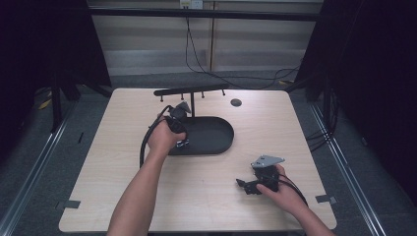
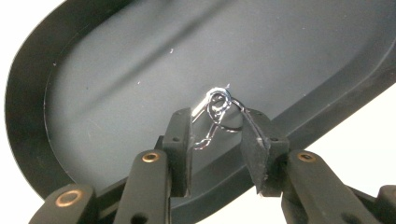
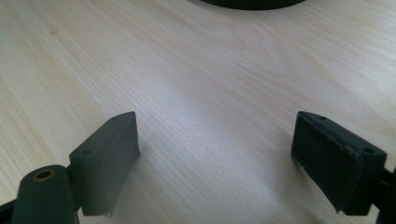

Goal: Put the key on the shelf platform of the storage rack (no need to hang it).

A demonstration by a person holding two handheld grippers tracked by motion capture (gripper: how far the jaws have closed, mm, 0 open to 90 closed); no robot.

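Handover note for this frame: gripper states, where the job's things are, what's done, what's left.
Left gripper: jaws partly closed around a small metal ring clasp over the black tray; a firm grip can't be confirmed.
Right gripper: open, holding nothing, low over the bare table.
Stand with pegs rises behind the tray; nothing hangs on it.
Left, probably: lift the clasp out and hang it.

A black T-shaped rack stands behind, cables beyond.

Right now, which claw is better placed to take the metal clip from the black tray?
The left claw: its jaws straddle the metal clip over the black tray. The right claw hovers open above bare table.
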